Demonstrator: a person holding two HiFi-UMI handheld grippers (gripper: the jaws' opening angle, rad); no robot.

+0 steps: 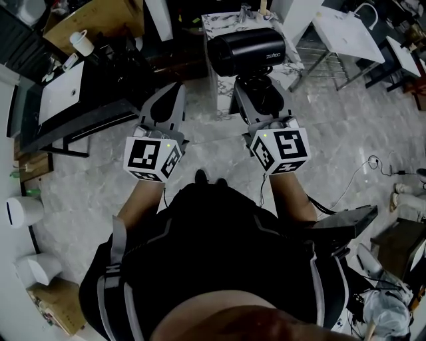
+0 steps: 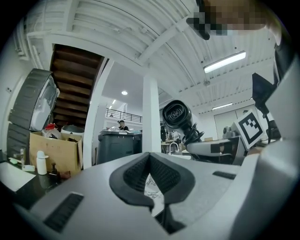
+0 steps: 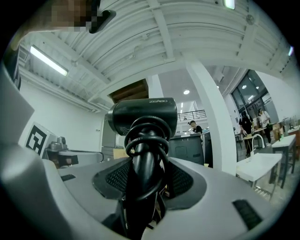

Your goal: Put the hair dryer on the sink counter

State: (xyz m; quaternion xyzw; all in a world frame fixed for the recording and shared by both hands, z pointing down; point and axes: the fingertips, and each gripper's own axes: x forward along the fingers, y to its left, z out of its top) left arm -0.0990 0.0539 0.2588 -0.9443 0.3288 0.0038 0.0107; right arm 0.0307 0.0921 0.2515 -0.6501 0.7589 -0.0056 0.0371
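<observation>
My right gripper is shut on the handle of a black hair dryer, and the dryer's barrel lies crosswise above the jaws. In the right gripper view the dryer stands upright between the pads, its black cord looped round the handle. The left gripper hangs beside it, shut and empty, its pads meeting at the tip. From the left gripper view the dryer shows to the right. The marble sink counter with its faucet lies just beyond the dryer.
A black table with a white board and a white cup stands at the left. White tables stand at the upper right. Cables lie on the marble floor at the right. A grey bin stands beyond the left gripper.
</observation>
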